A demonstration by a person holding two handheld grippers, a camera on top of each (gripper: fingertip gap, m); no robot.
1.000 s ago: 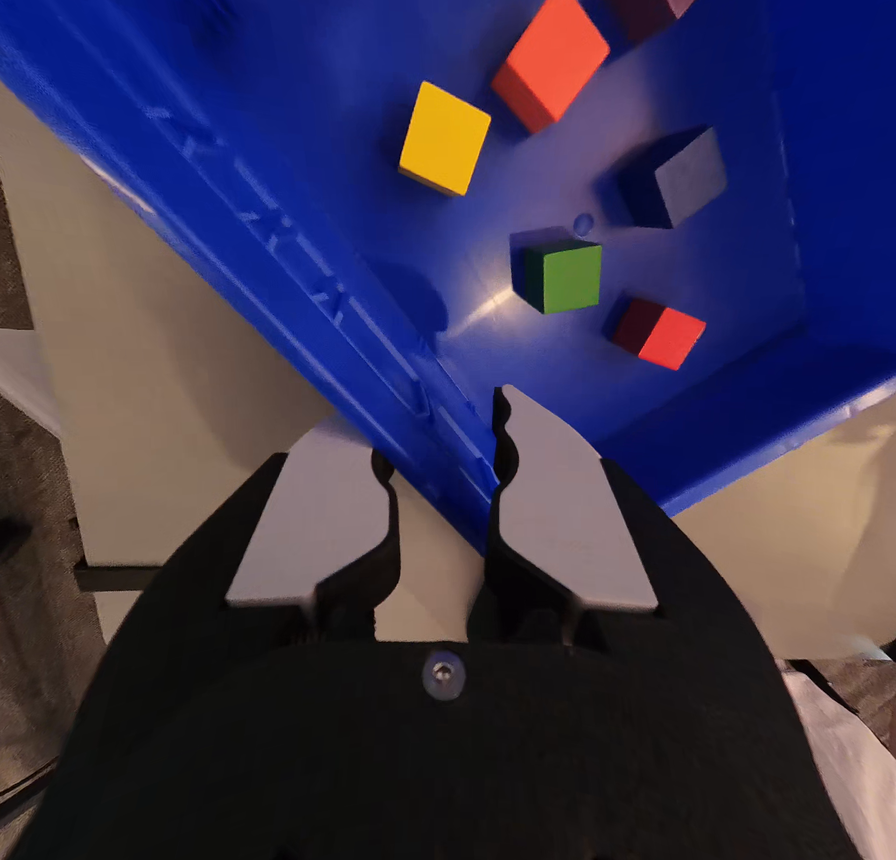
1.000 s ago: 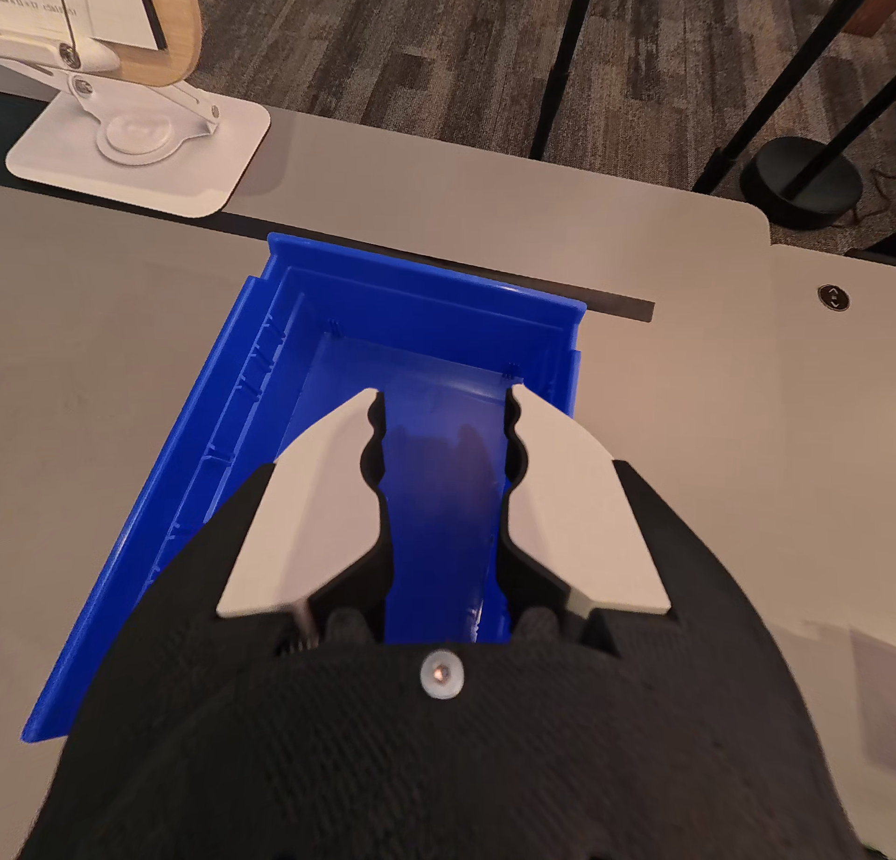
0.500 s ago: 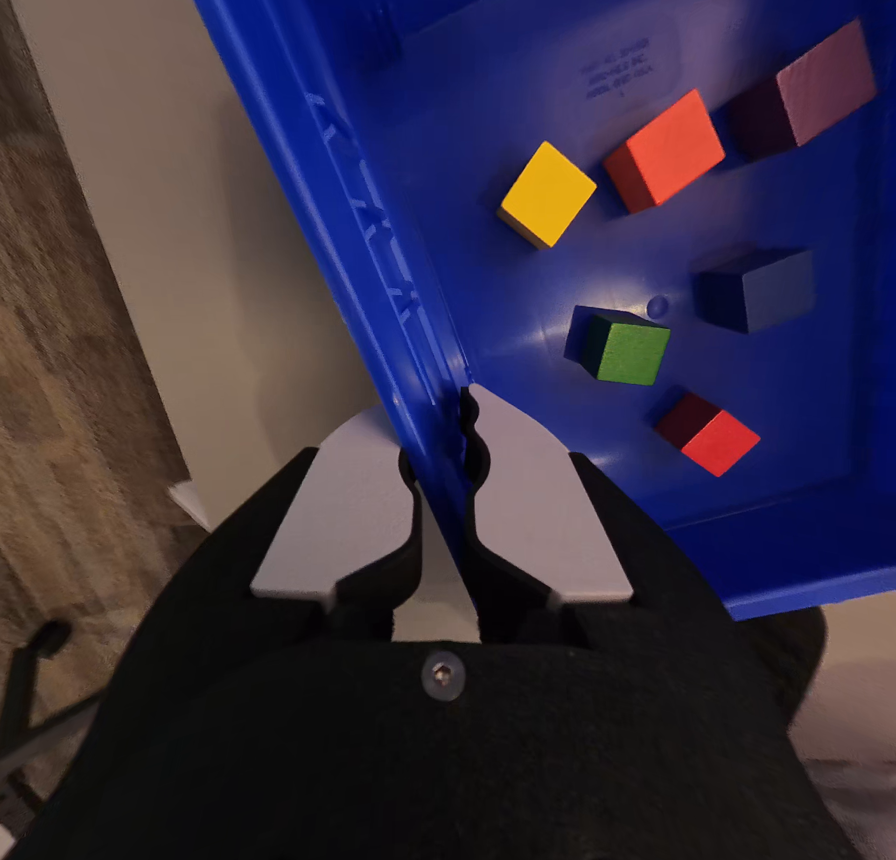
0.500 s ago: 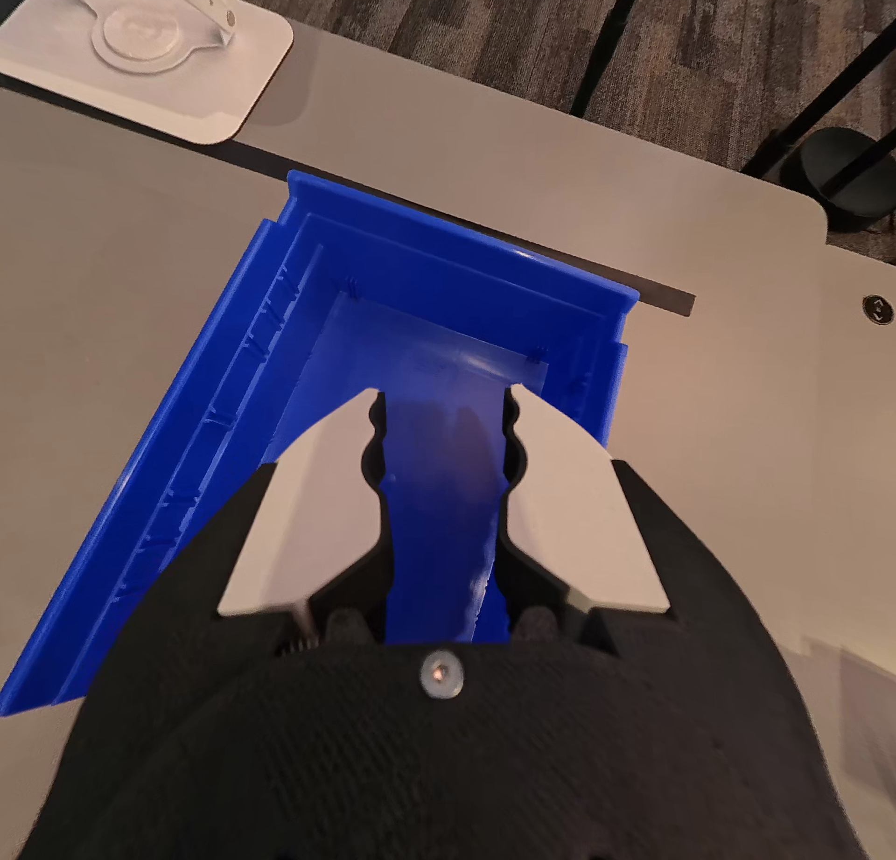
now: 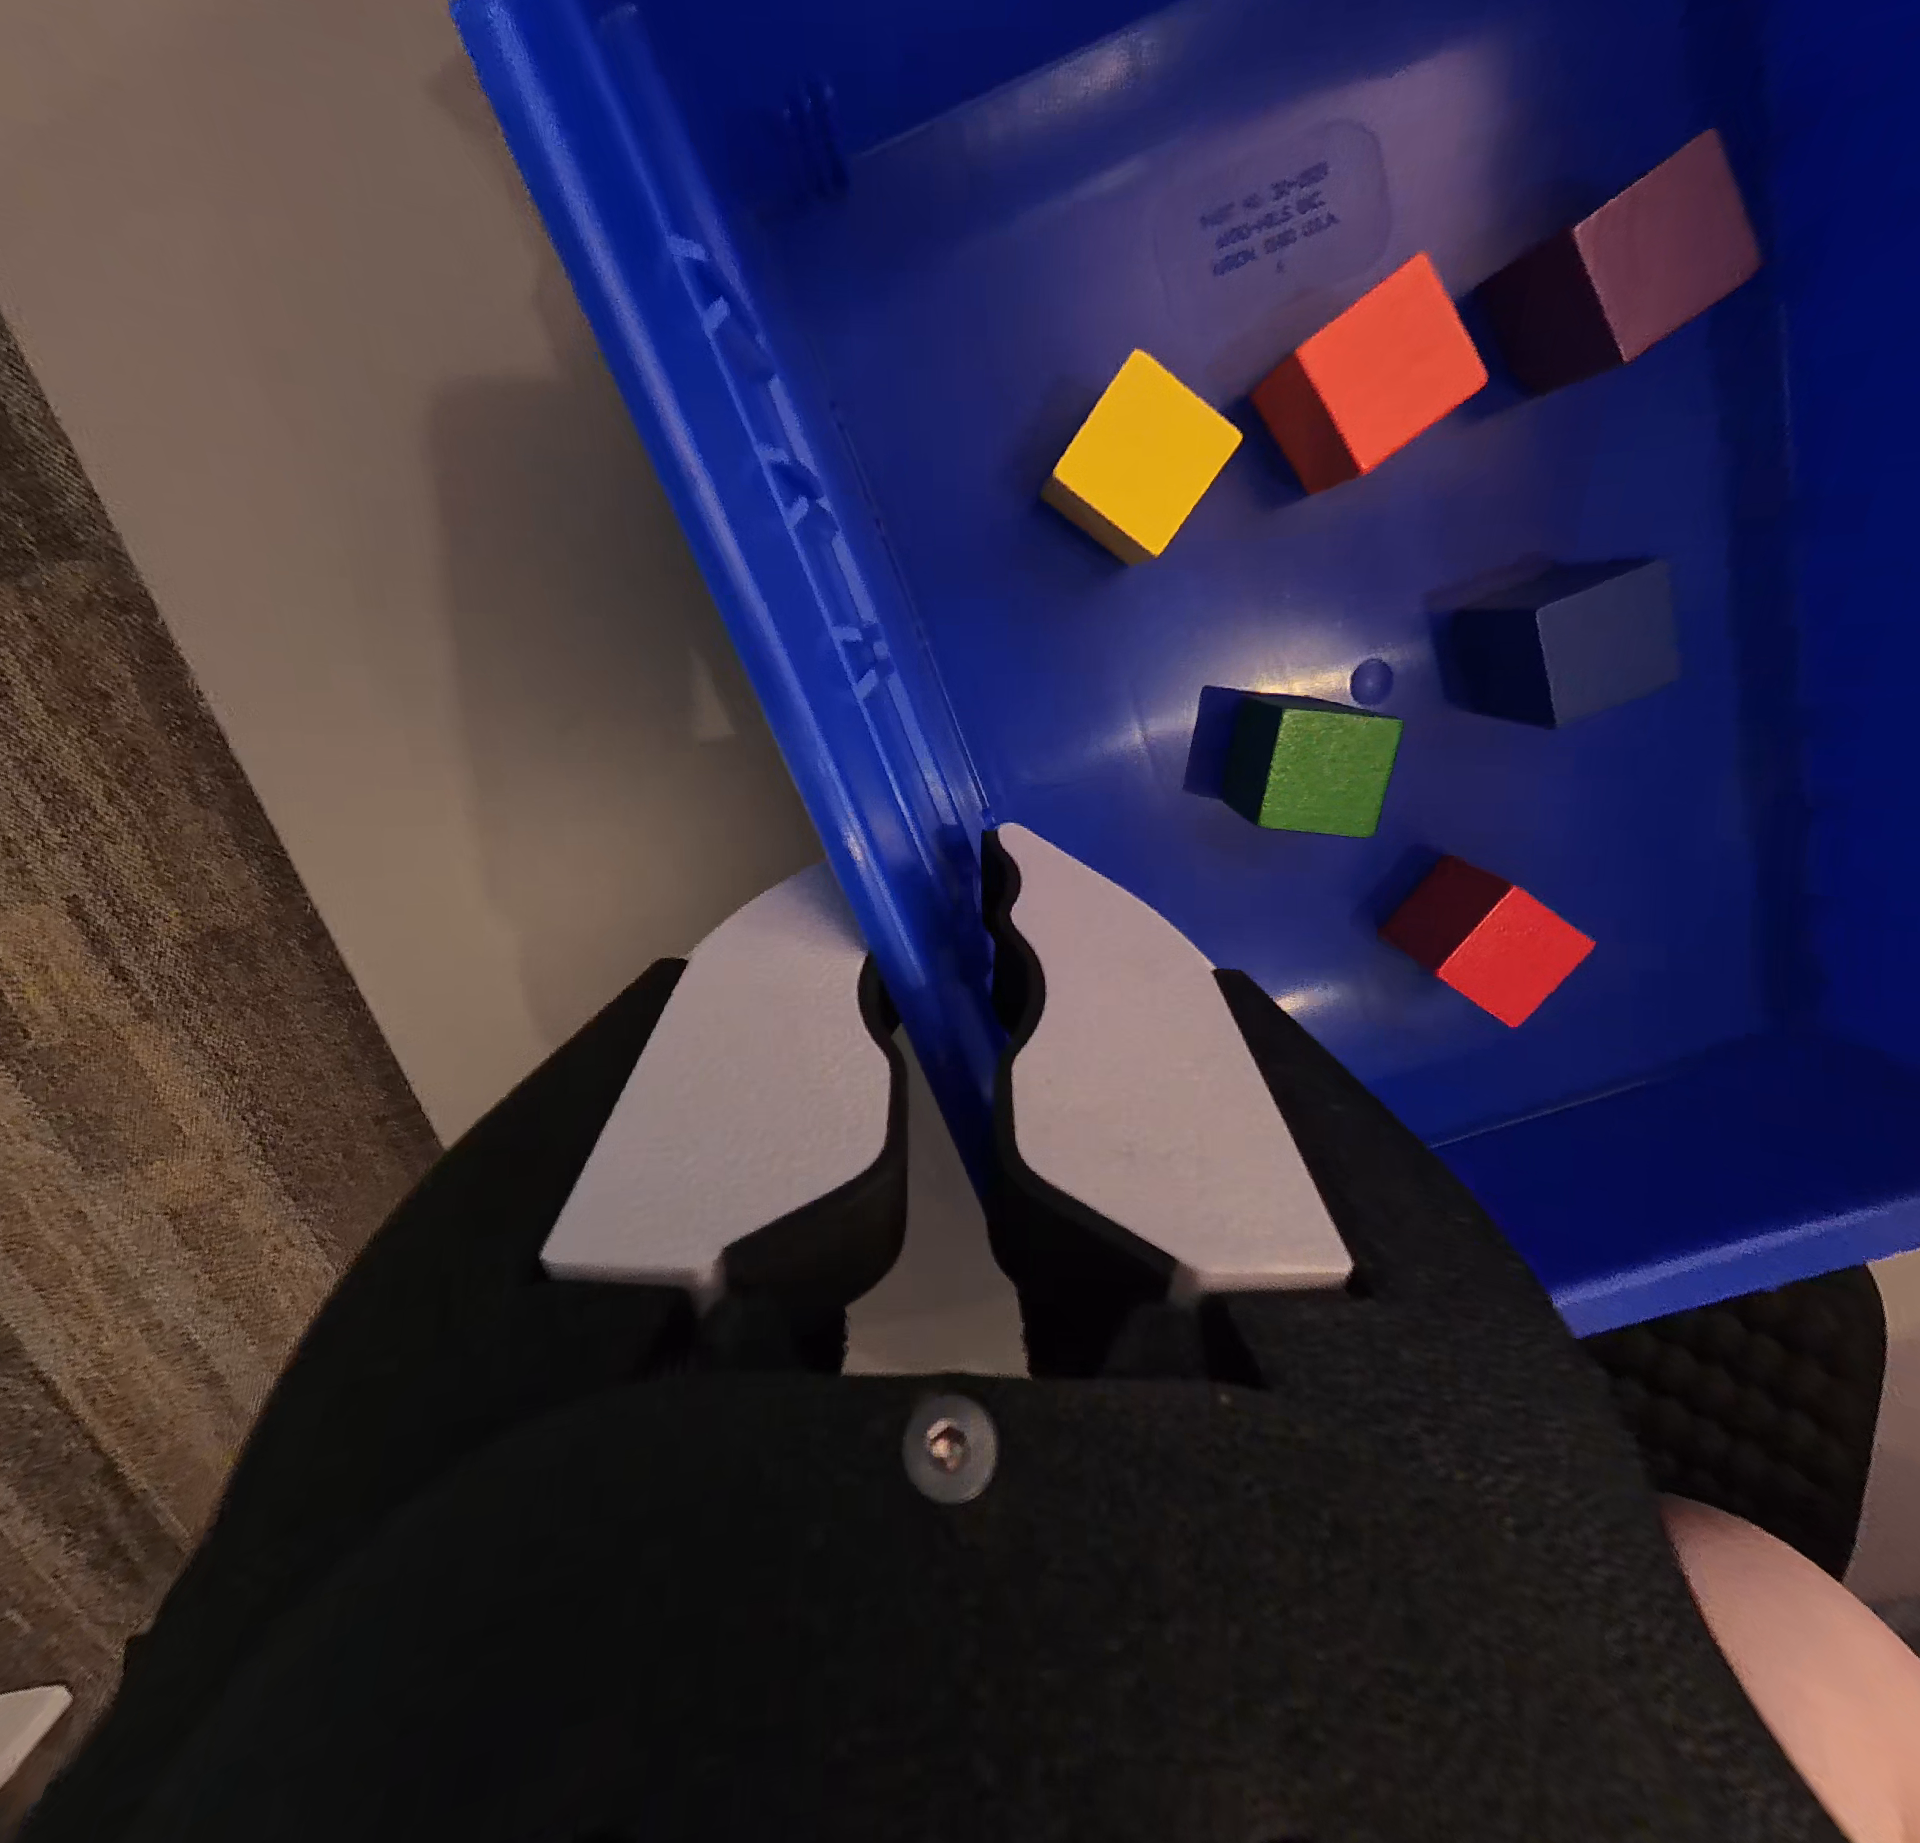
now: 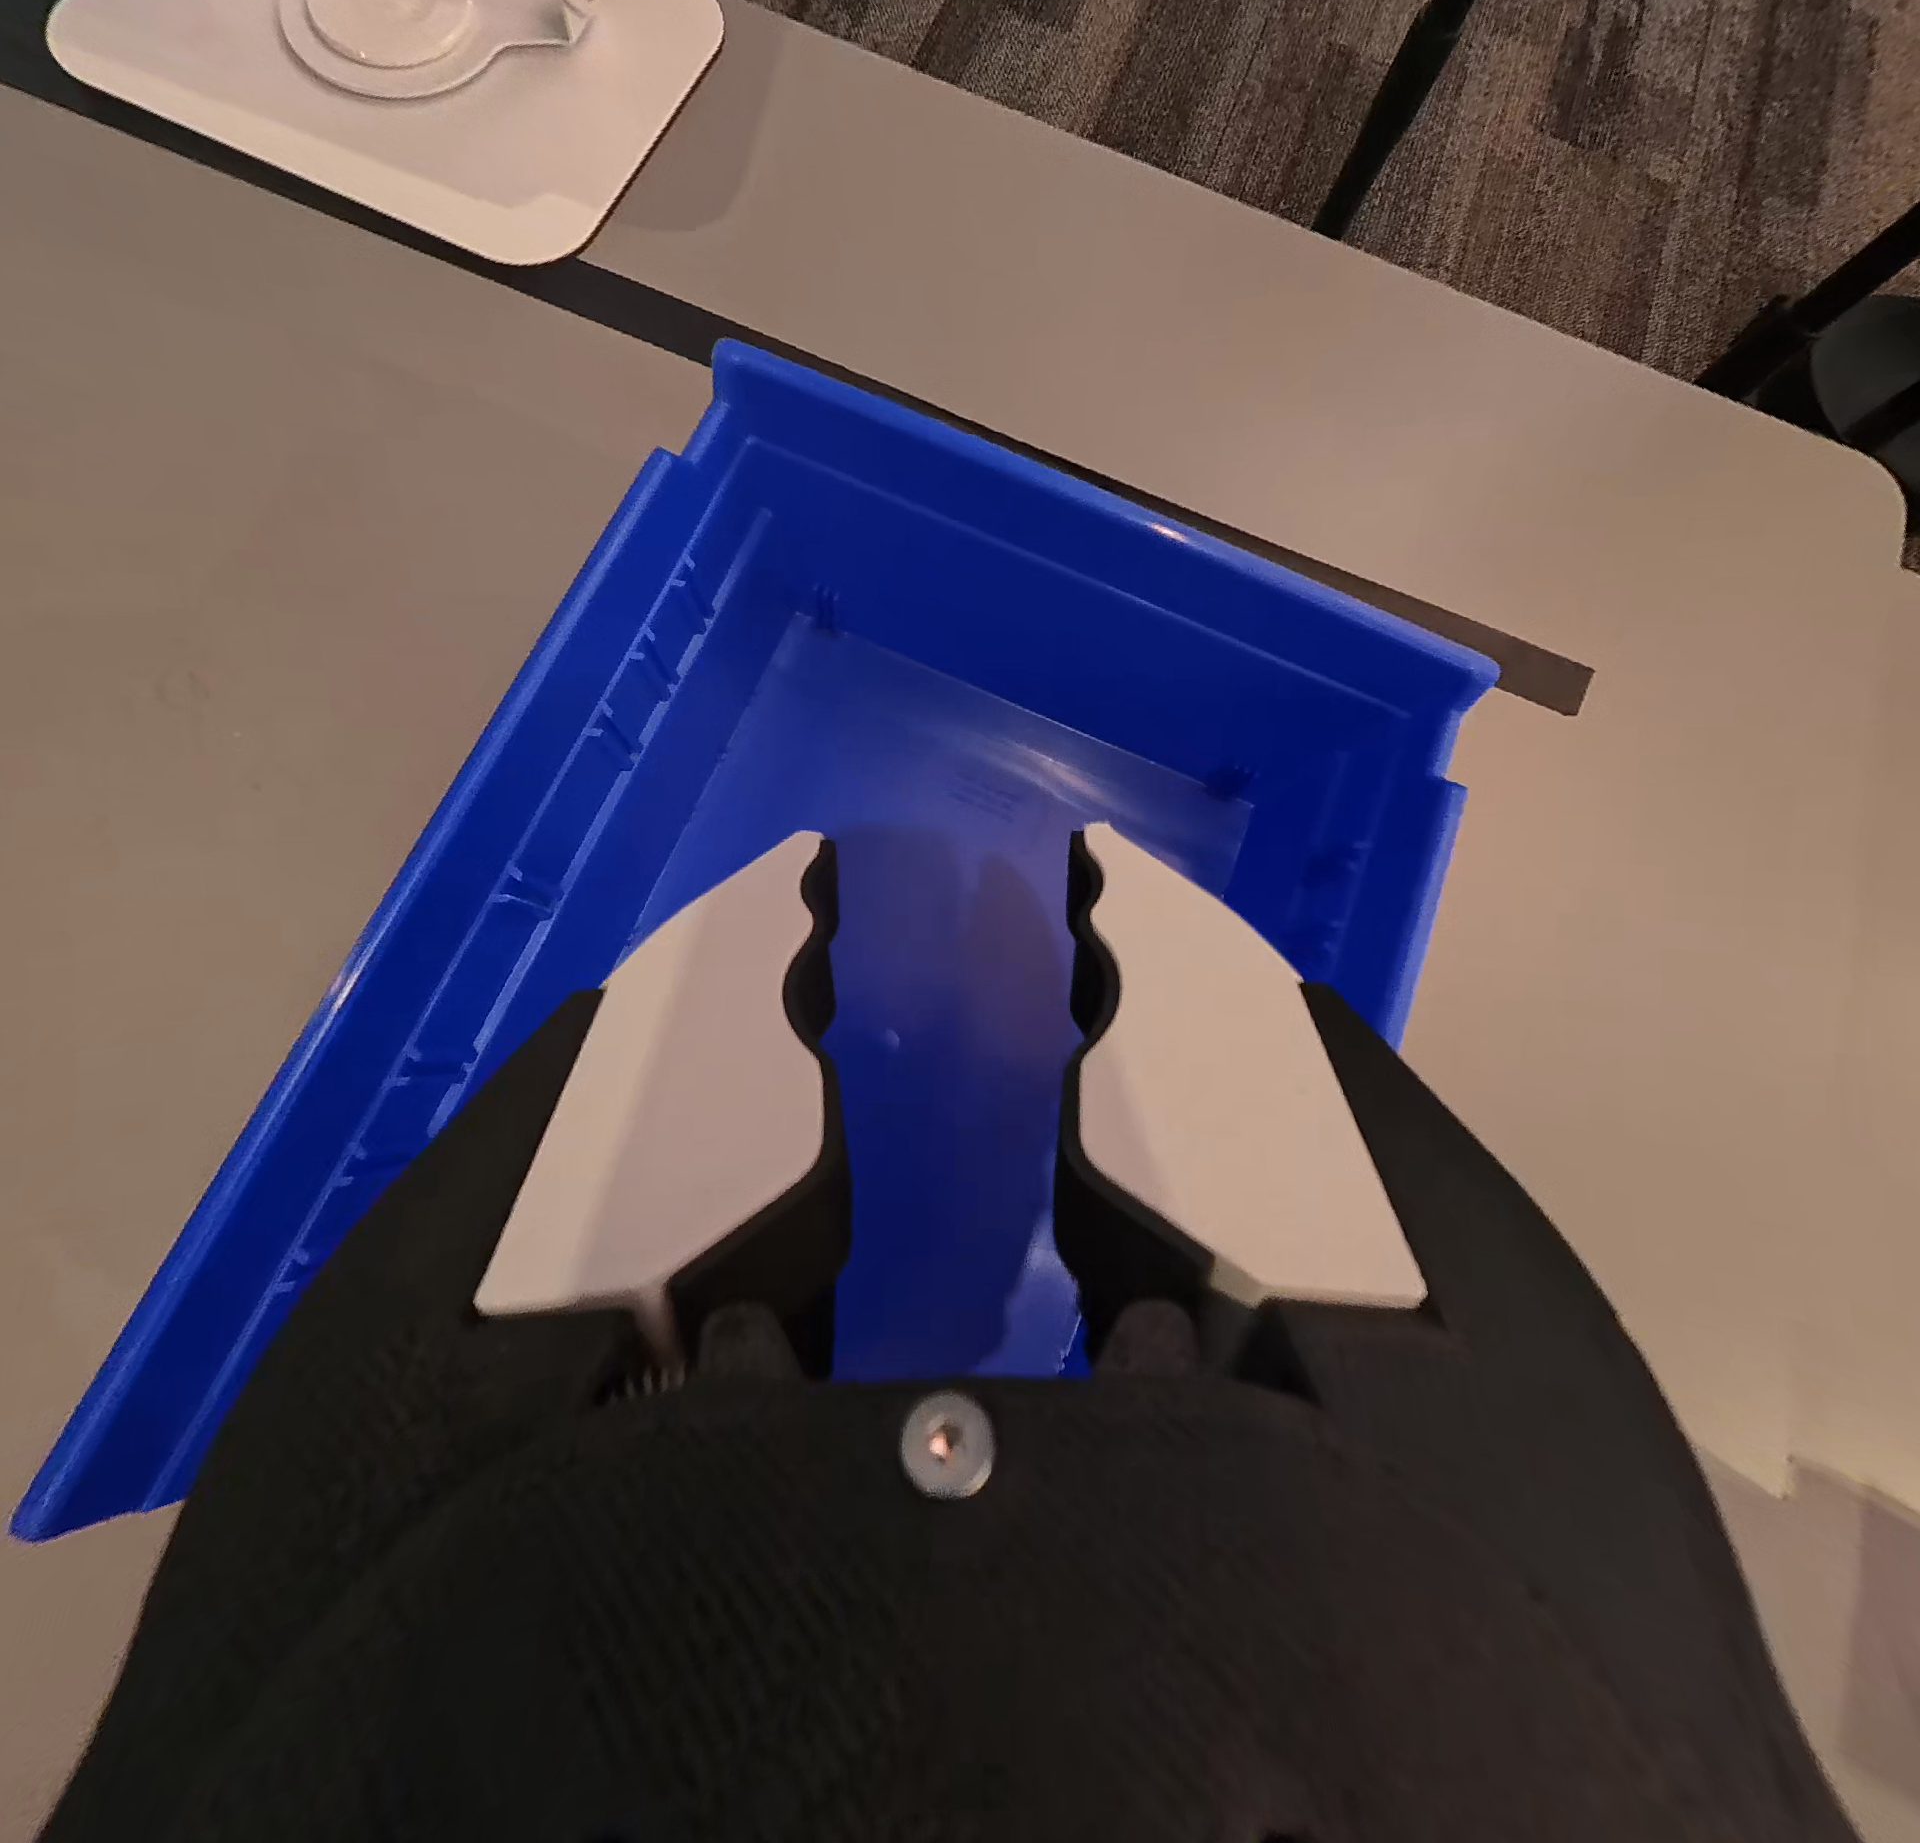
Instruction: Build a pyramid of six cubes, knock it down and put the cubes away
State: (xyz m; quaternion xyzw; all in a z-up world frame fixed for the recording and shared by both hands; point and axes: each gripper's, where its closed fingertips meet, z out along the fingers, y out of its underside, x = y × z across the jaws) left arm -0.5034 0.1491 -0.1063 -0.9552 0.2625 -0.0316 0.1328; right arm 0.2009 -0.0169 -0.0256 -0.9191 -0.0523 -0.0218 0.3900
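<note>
Left gripper (image 5: 940,946) clamps the side wall of the blue bin (image 5: 727,359), prob. to steady or move it. Six cubes (yellow (image 5: 1143,453), orange, purple, navy, green, red) lie loose on its floor. Right gripper (image 6: 948,848) hangs over the bin w/ jaws apart, empty.

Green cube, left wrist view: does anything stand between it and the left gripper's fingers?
The left gripper grips the blue plastic bin's side wall, which parts the outer finger from the green wooden cube; beyond the inner finger, only bare floor.
</note>
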